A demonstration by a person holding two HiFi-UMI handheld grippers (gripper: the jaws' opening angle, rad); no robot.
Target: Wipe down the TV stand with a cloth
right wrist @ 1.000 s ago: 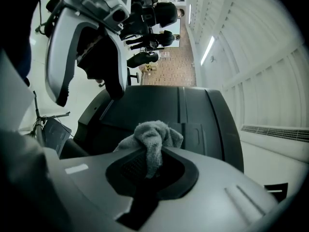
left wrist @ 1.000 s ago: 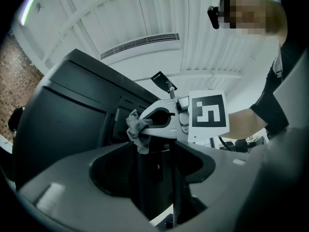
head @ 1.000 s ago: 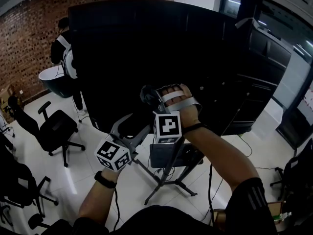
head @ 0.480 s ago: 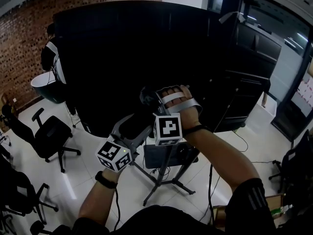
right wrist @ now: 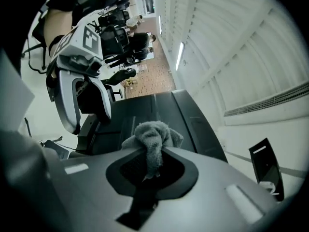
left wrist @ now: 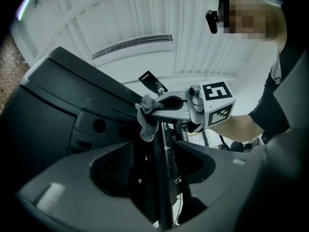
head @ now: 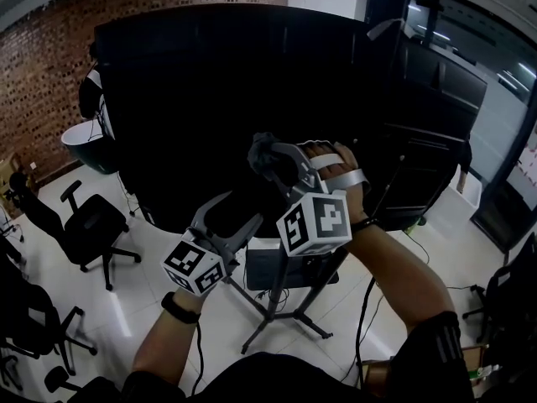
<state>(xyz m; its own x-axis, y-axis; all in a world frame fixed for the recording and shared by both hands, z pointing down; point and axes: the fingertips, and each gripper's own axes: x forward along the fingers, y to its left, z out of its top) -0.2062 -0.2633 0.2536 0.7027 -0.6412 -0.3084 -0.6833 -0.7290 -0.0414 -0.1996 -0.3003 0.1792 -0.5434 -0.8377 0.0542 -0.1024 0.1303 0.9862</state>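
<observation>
The black back of the TV stands on a stand with a dark post and splayed legs. My right gripper is shut on a crumpled grey cloth, held up against the TV's back. The right gripper view shows the cloth bunched at the jaw tips against the dark panel. My left gripper is lower and to the left, open. In the left gripper view its jaws frame the post, with the cloth above.
A dark box hangs on the stand. Office chairs stand at the left, and a person is at the back left by a brick wall. Black cabinets fill the right. Cables trail on the white floor.
My right gripper has risen and shifted slightly right with the cloth along the TV's back. The left gripper has hardly moved.
</observation>
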